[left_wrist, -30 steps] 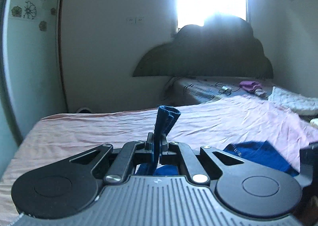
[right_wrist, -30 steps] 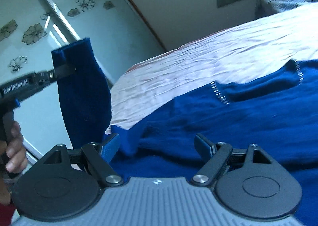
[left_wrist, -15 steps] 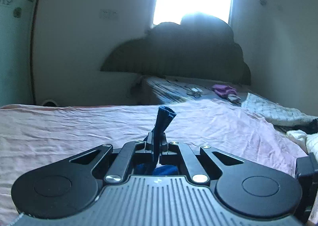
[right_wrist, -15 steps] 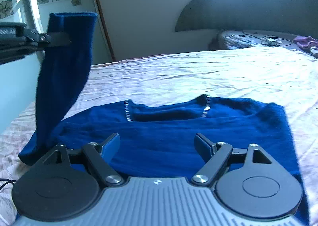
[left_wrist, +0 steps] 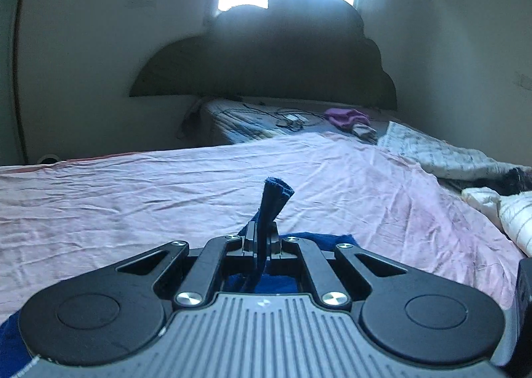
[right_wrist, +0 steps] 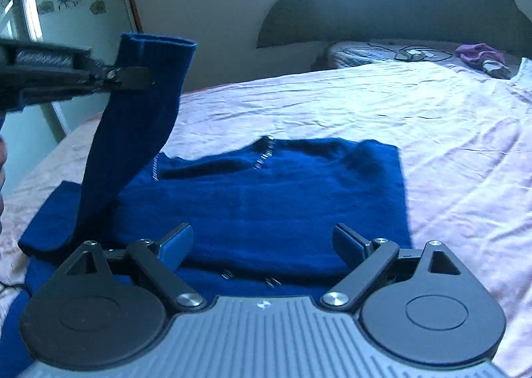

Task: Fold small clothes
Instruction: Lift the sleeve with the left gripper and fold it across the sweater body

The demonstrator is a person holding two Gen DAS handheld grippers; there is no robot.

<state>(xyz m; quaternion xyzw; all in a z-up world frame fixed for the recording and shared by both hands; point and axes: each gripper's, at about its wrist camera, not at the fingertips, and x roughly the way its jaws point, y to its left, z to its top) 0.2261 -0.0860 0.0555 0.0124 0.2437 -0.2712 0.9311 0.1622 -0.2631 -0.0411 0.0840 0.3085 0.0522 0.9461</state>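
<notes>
Blue knit fills the near ground: 1 sweater [right_wrist: 266,198] lies flat on the pink bedsheet [right_wrist: 365,105], its neckline toward the headboard and 2 short rows of silver beads along the collar. Just above its hem hangs the right gripper [right_wrist: 262,241], its 2 fingers spread wide and holding nothing. To its left, the left gripper [right_wrist: 133,73] pinches 1 sleeve [right_wrist: 133,132] of that sweater near the cuff and holds it up off the bed, the rest of the sleeve hanging down to the shoulder. From the left wrist, the cuff [left_wrist: 274,201] stands up between the 2 closed fingers. Farther off lie 1 purple cloth [right_wrist: 478,52] and some cables [right_wrist: 412,54] on a mattress [left_wrist: 239,122] below 1 dark headboard [right_wrist: 399,2].
</notes>
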